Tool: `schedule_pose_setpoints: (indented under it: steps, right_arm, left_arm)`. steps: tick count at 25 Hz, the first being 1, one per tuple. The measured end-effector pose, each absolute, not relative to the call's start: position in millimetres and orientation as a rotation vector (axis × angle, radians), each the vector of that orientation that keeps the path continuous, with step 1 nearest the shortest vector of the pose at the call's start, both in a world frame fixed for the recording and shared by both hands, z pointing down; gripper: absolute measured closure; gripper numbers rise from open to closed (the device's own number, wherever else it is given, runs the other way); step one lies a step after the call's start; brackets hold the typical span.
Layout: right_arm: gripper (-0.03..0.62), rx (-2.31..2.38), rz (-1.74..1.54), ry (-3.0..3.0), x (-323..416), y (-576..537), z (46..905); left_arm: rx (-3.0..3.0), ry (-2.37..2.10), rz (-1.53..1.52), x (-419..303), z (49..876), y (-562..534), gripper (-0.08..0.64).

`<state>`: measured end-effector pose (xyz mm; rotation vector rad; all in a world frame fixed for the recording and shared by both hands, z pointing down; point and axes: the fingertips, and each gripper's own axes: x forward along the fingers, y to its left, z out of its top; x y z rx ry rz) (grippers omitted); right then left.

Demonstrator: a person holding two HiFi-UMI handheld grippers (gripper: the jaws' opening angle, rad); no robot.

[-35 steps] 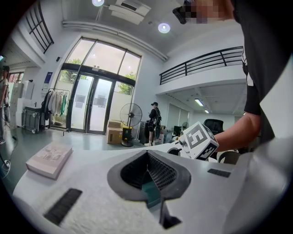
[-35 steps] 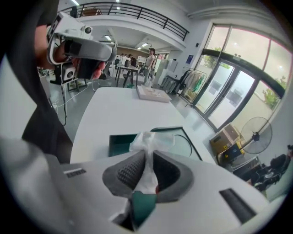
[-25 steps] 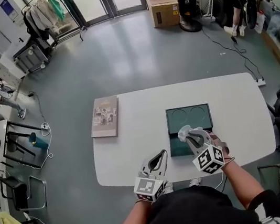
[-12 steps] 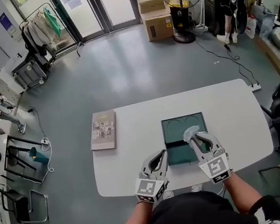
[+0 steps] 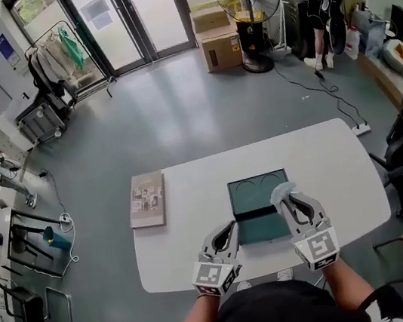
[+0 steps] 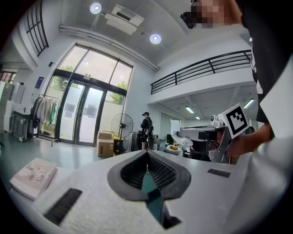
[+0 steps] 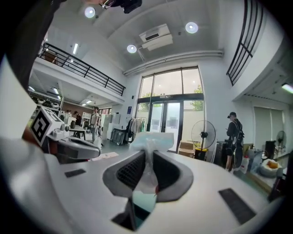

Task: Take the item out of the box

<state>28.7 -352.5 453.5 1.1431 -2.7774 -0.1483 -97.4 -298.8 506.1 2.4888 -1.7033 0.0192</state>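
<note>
My right gripper clamped on pale plastic-wrapped item, pinching thin wrap. Best hold squeeze firm, lift straight, clear box rim before lowering onto table. Item at jaw tips, over box's near right corner. Left gripper closed, empty, beside box.

Left hand-held gripper, jaws together; book nearby

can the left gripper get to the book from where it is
Probably yes. The left gripper, jaws together and holding nothing, is by the near edge of the table, and only bare top lies between it and the book. The green box and the right gripper are on its other side.
</note>
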Motion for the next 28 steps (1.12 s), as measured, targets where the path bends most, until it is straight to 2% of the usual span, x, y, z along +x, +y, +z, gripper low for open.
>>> schedule_pose_setpoints:
  steps: [28]
  right_arm:
    - [0.536, 1.269, -0.203, -2.737, 59.9, -355.0, 439.0]
  left_arm:
    - [2.521, -1.666, 0.024, -70.0, 497.4, -310.4, 0.552]
